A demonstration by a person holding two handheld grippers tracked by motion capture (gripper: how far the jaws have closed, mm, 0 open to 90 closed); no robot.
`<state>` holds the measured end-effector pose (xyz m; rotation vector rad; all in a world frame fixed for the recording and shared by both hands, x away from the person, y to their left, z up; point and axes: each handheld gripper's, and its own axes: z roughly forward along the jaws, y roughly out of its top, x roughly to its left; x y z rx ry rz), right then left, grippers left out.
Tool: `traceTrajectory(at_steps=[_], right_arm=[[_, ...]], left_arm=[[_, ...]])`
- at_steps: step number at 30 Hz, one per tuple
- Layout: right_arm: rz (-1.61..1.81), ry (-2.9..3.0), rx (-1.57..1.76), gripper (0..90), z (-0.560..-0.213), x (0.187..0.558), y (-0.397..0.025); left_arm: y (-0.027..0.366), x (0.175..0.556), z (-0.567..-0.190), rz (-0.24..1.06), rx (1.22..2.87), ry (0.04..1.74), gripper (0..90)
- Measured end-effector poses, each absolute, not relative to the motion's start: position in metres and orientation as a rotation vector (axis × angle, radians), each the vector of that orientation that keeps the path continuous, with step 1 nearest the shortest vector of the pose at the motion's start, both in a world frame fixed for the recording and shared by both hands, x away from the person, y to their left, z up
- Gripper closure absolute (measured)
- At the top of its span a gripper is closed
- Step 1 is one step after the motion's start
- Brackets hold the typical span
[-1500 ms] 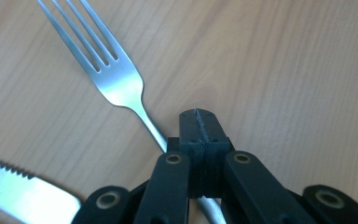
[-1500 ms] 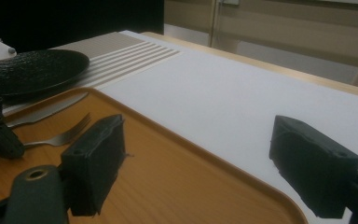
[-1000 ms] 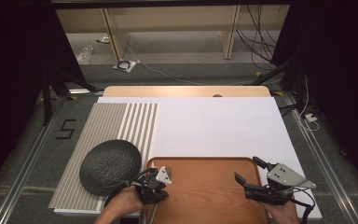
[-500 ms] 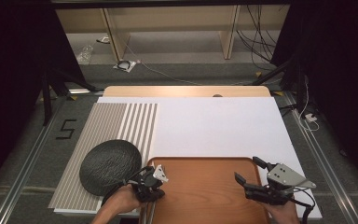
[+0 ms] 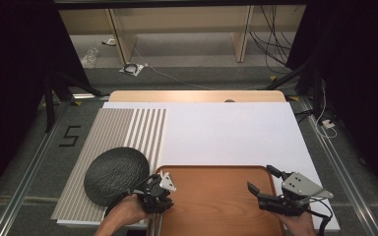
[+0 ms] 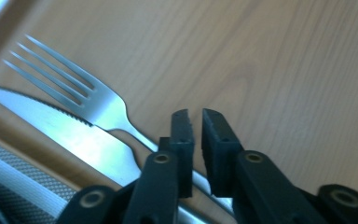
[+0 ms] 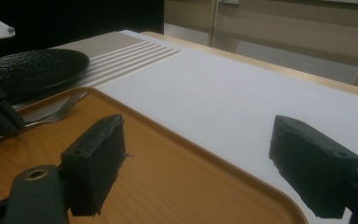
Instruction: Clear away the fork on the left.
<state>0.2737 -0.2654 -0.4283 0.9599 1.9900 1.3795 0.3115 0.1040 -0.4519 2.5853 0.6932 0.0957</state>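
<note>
Where the wooden tray (image 5: 216,206) curves, steel fork (image 6: 74,88), serrated knife (image 6: 65,130).

My tray (image 5: 216,196) sits at the table's six o'clock edge. Fork (image 6: 74,88) and knife (image 6: 60,135) lie side by side in it at nine o'clock. The plate (image 5: 115,174) rests just outside on the mat (image 5: 113,132), further toward nine.

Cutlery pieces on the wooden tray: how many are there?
2. A fork and a knife lie side by side along one edge of the tray, nearest the dark plate. More may be hidden.
</note>
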Motion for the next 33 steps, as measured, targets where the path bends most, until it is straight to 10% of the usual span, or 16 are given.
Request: traceTrajectory(at_steps=[16,33], right_arm=[[1.375,1.989,0.962,19.3,-0.428,0.273,-0.267],[1.371,1.992,0.961,19.3,-0.427,0.273,-0.267]], left_arm=[[0.124,0.318,-0.43,0.257,2.311,0.824,35.0],[0.152,0.317,-0.421,0.402,2.058,0.937,25.8]])
